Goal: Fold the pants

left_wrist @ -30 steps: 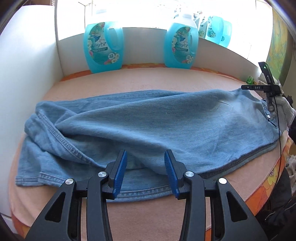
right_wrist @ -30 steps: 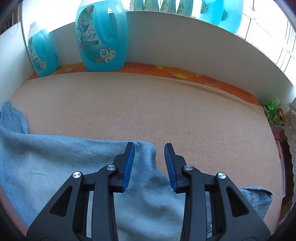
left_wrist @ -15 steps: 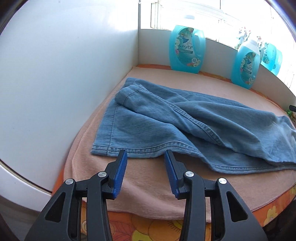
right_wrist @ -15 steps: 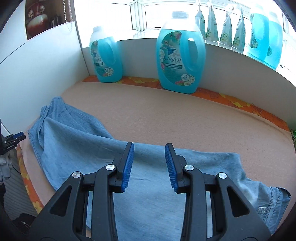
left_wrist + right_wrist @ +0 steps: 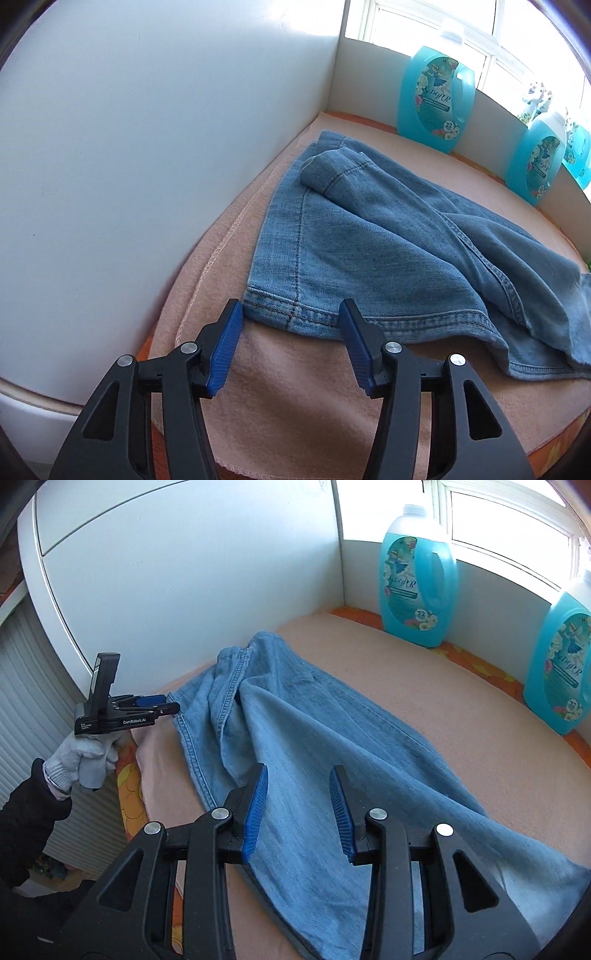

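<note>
The pants [image 5: 388, 236] are light-blue denim jeans, laid out long across a peach-coloured blanket [image 5: 303, 387] on the table, with the leg ends close to the white side panel [image 5: 147, 147]. They're not flat: one leg is flopped over the other, so there's a thick rounded fold near the cuffs and a diagonal ridge along the seam. The hem stitching and a side seam show clearly on the bottom leg. From the right wrist view the fabric looks smoother and paler, spreading wider toward the camera.

The left gripper [image 5: 291, 328] sits right at the hem of the lower leg, its jaws have just been opening wider, and the hem lies between the blue pads without being pinched. The right gripper [image 5: 297, 797] hovers over the middle of the jeans, jaws apart, gripping nothing. A gloved hand [image 5: 81, 757] holds the left tool.

Two blue detergent bottles [image 5: 417, 576] stand along the back wall.
</note>
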### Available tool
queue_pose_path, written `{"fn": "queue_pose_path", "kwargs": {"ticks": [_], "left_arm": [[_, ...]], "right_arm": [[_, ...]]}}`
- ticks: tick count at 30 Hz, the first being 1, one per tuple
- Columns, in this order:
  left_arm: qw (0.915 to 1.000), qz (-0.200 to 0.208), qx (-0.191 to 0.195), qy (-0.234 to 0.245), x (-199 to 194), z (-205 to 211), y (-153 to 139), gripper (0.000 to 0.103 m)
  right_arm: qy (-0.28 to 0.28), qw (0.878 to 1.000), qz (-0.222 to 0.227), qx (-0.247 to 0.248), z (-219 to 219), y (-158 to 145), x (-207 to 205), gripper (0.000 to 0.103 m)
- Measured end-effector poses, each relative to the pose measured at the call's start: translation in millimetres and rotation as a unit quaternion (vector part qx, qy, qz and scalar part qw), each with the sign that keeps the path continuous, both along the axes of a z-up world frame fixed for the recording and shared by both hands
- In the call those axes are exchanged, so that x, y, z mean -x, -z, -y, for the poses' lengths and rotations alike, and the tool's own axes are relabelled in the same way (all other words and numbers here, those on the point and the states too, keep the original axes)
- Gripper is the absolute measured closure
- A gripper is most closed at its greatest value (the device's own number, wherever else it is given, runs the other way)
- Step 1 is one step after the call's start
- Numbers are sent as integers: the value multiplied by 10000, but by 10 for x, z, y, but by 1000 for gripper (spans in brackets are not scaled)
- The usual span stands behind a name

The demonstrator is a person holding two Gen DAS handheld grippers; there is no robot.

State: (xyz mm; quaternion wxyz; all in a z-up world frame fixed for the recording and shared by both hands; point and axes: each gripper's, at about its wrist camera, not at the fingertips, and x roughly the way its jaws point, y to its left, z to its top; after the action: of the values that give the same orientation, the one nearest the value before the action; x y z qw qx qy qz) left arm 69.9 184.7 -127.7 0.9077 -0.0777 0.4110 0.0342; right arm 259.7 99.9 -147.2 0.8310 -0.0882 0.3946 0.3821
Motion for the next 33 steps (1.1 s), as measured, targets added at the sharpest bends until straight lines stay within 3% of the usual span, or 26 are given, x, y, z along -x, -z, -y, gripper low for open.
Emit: {"fn": "queue_pose_path", "kwargs": {"ticks": [1, 3, 6, 9, 16, 20, 22, 24, 29, 33], "left_arm": [[10000, 37, -30, -12, -6, 10, 3, 56], [9999, 96, -115, -4, -19, 50, -5, 76], [9997, 208, -148, 38, 7, 64, -29, 81], [9995, 312, -80, 20, 34, 32, -62, 82], [9977, 499, -460, -76, 77, -36, -176, 83], [9971, 418, -632, -47, 65, -54, -125, 83], [9966, 392, -723, -9, 56, -43, -75, 83], [9969, 408, -673, -18, 54, -56, -48, 82], [9976, 571, -380, -115, 213, -187, -89, 77], [9970, 712, -256, -141, 456, -217, -167, 76]], "right_arm": [[-96, 9999, -78, -25, -138, 11, -53, 67], [-234, 9994, -230, -81, -425, 45, -183, 67], [-363, 9980, -495, -179, -824, 143, -384, 67], [-447, 9953, -839, -175, -1218, 305, -622, 67], [-48, 9892, -1446, 250, -1722, 791, -1042, 67], [-186, 9842, -1756, -106, -1798, 846, -1053, 66], [-309, 9854, -1668, -103, -1872, 808, -986, 68], [-407, 9863, -1592, -106, -1935, 773, -904, 97], [-545, 9878, -1413, -371, -1964, 664, -710, 97], [-991, 9854, -1328, -393, -2169, 622, -444, 98]]}}
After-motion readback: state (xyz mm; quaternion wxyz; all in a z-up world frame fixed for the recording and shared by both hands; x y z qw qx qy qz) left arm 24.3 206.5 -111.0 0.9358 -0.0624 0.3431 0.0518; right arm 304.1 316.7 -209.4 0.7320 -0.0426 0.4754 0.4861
